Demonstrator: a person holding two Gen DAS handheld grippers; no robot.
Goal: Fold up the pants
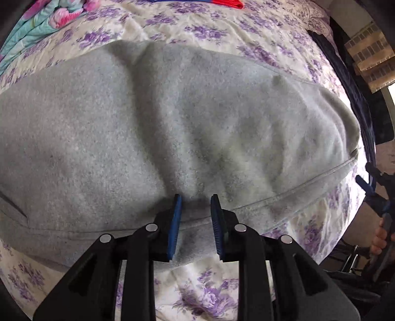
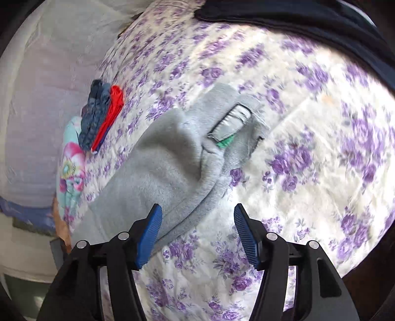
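Grey fleece pants (image 1: 160, 138) lie across a bed with a purple-flowered sheet (image 1: 202, 291). In the left wrist view they fill the middle. My left gripper (image 1: 196, 205) is low over their near edge, jaws part open with a fold of grey cloth between the blue pads, not clamped. In the right wrist view the pants (image 2: 158, 172) lie folded over, with a white label (image 2: 232, 121) showing near the waist. My right gripper (image 2: 197, 217) is open and empty above their near end. The right gripper also shows at the far right of the left wrist view (image 1: 370, 187).
A folded stack of blue and red clothes (image 2: 103, 116) lies at the far side of the bed, next to a teal flowered blanket (image 2: 71, 172). A dark garment (image 2: 296, 19) lies along the far edge. The bed's edge runs close behind both grippers.
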